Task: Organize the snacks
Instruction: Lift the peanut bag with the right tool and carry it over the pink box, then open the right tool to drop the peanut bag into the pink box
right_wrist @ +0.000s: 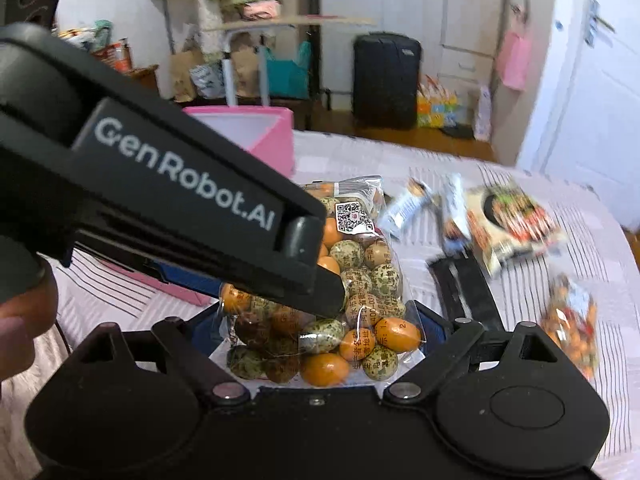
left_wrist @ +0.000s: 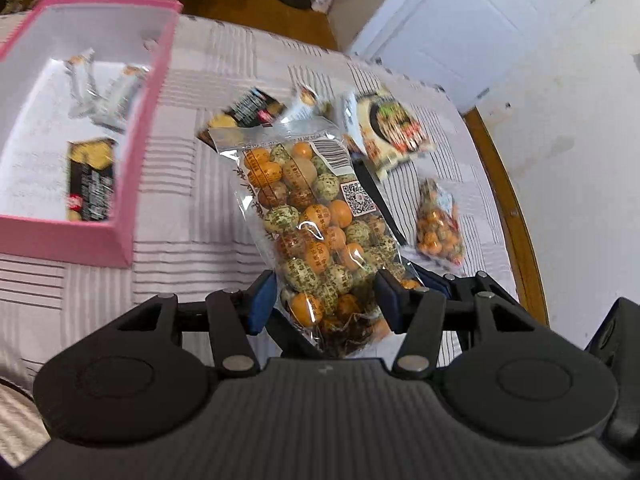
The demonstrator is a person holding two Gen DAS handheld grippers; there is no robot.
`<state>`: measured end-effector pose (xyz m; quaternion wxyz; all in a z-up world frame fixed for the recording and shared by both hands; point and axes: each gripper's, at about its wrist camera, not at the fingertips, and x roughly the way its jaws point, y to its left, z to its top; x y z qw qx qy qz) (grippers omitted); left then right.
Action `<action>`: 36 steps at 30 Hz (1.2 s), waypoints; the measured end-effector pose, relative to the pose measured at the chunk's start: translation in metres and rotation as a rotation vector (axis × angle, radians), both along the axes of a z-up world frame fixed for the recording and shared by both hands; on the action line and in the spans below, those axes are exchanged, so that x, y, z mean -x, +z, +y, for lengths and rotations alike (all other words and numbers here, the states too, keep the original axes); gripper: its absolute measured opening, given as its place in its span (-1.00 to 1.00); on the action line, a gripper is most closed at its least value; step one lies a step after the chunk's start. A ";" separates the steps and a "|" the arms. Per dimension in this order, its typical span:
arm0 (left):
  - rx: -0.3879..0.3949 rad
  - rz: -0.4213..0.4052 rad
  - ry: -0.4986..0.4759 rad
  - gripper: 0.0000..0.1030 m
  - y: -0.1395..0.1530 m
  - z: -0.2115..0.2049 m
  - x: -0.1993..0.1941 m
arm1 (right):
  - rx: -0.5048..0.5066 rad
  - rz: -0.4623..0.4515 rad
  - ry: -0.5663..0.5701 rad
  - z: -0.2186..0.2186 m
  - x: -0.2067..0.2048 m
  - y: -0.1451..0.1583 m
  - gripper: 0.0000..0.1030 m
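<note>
A clear bag of orange and green coated nuts [left_wrist: 316,224] stands between the blue pads of my left gripper [left_wrist: 324,300], which is shut on its lower end. The same bag [right_wrist: 352,312] sits between the pads of my right gripper [right_wrist: 320,328], which also closes on it; the left gripper's body [right_wrist: 180,208] crosses over it. A pink box [left_wrist: 116,236] at the left holds several white bars [left_wrist: 100,92] and a black cracker pack [left_wrist: 90,180]. A second nut bag [left_wrist: 438,224] lies on the striped cloth at the right; it also shows in the right wrist view [right_wrist: 572,320].
On the cloth behind the bag lie a black cracker pack [left_wrist: 248,108], a white bar [left_wrist: 304,100] and a noodle pack [left_wrist: 394,128]. The table's wooden edge [left_wrist: 516,216] curves along the right. A white door [left_wrist: 480,20] and a black suitcase [right_wrist: 386,76] stand beyond.
</note>
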<state>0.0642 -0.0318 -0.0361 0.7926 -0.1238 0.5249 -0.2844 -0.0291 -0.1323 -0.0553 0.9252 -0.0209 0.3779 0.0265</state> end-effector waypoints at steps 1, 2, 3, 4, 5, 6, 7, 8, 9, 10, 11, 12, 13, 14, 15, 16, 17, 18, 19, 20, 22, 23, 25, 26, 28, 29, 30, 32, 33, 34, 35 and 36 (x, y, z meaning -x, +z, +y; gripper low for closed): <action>0.004 -0.007 0.014 0.02 0.003 0.007 -0.002 | 0.006 -0.009 0.016 0.006 -0.003 0.003 0.84; 0.005 -0.013 0.030 0.02 0.007 0.015 -0.004 | 0.015 -0.019 0.037 0.012 -0.006 0.007 0.84; 0.008 -0.017 0.048 0.02 0.011 0.024 -0.007 | 0.022 -0.026 0.062 0.019 -0.011 0.010 0.84; 0.011 -0.023 0.065 0.02 0.014 0.032 -0.010 | 0.025 -0.034 0.083 0.024 -0.016 0.013 0.84; 0.014 -0.031 0.088 0.02 0.018 0.042 -0.014 | 0.027 -0.042 0.108 0.030 -0.022 0.017 0.84; 0.015 -0.041 0.103 0.02 0.021 0.050 -0.016 | 0.029 -0.050 0.132 0.037 -0.027 0.020 0.84; 0.014 -0.051 0.119 0.02 0.024 0.059 -0.020 | 0.030 -0.058 0.152 0.042 -0.033 0.023 0.85; 0.010 -0.059 0.136 0.02 0.028 0.066 -0.023 | 0.026 -0.063 0.175 0.049 -0.040 0.026 0.85; 0.005 -0.067 0.153 0.02 0.031 0.075 -0.027 | 0.014 -0.064 0.194 0.055 -0.048 0.028 0.85; -0.003 -0.076 0.168 0.02 0.033 0.082 -0.031 | 0.001 -0.065 0.206 0.059 -0.054 0.031 0.85; -0.013 -0.087 0.186 0.02 0.036 0.090 -0.035 | -0.011 -0.072 0.221 0.066 -0.063 0.032 0.85; -0.026 -0.095 0.207 0.02 0.038 0.098 -0.041 | -0.016 -0.081 0.235 0.074 -0.069 0.033 0.85; -0.038 -0.102 0.224 0.02 0.040 0.105 -0.045 | -0.019 -0.091 0.254 0.082 -0.076 0.033 0.86; -0.050 -0.106 0.239 0.02 0.040 0.113 -0.052 | -0.023 -0.096 0.269 0.089 -0.084 0.031 0.86; -0.066 -0.108 0.253 0.02 0.040 0.120 -0.059 | -0.032 -0.095 0.279 0.093 -0.091 0.028 0.86; -0.082 -0.111 0.256 0.02 0.038 0.126 -0.067 | -0.042 -0.092 0.294 0.099 -0.101 0.025 0.86; -0.090 -0.108 0.254 0.03 0.036 0.131 -0.075 | -0.047 -0.091 0.299 0.103 -0.108 0.023 0.86; -0.096 -0.094 0.253 0.03 0.033 0.138 -0.084 | -0.057 -0.089 0.307 0.107 -0.116 0.019 0.86; -0.101 -0.082 0.246 0.03 0.030 0.143 -0.093 | -0.069 -0.089 0.317 0.109 -0.122 0.015 0.86; -0.098 -0.069 0.238 0.03 0.027 0.149 -0.103 | -0.091 -0.090 0.323 0.109 -0.129 0.011 0.86; -0.095 -0.047 0.227 0.03 0.021 0.158 -0.116 | -0.145 -0.077 0.354 0.110 -0.136 0.007 0.87; -0.086 -0.033 0.215 0.02 0.016 0.161 -0.122 | -0.174 -0.066 0.359 0.104 -0.141 0.004 0.87; -0.081 -0.023 0.195 0.02 0.009 0.163 -0.128 | -0.215 -0.049 0.361 0.097 -0.147 0.000 0.87; -0.087 -0.018 0.188 0.02 0.006 0.162 -0.131 | -0.232 -0.038 0.364 0.094 -0.151 -0.003 0.87; -0.092 -0.007 0.172 0.02 -0.001 0.161 -0.134 | -0.252 -0.021 0.367 0.090 -0.159 -0.008 0.87; -0.088 0.003 0.169 0.02 -0.005 0.162 -0.137 | -0.260 -0.009 0.359 0.089 -0.162 -0.011 0.88; -0.087 0.014 0.167 0.02 -0.009 0.163 -0.139 | -0.261 0.001 0.356 0.088 -0.168 -0.015 0.88; -0.088 0.025 0.175 0.03 -0.017 0.165 -0.143 | -0.248 0.016 0.353 0.094 -0.187 -0.023 0.88; -0.091 0.032 0.186 0.03 -0.021 0.167 -0.146 | -0.235 0.024 0.350 0.100 -0.191 -0.026 0.88; -0.096 0.040 0.193 0.03 -0.025 0.169 -0.148 | -0.221 0.040 0.348 0.108 -0.196 -0.029 0.89; -0.101 0.046 0.199 0.03 -0.029 0.172 -0.151 | -0.209 0.057 0.344 0.117 -0.199 -0.032 0.89; -0.100 0.059 0.206 0.03 -0.034 0.175 -0.155 | -0.193 0.072 0.340 0.122 -0.198 -0.035 0.89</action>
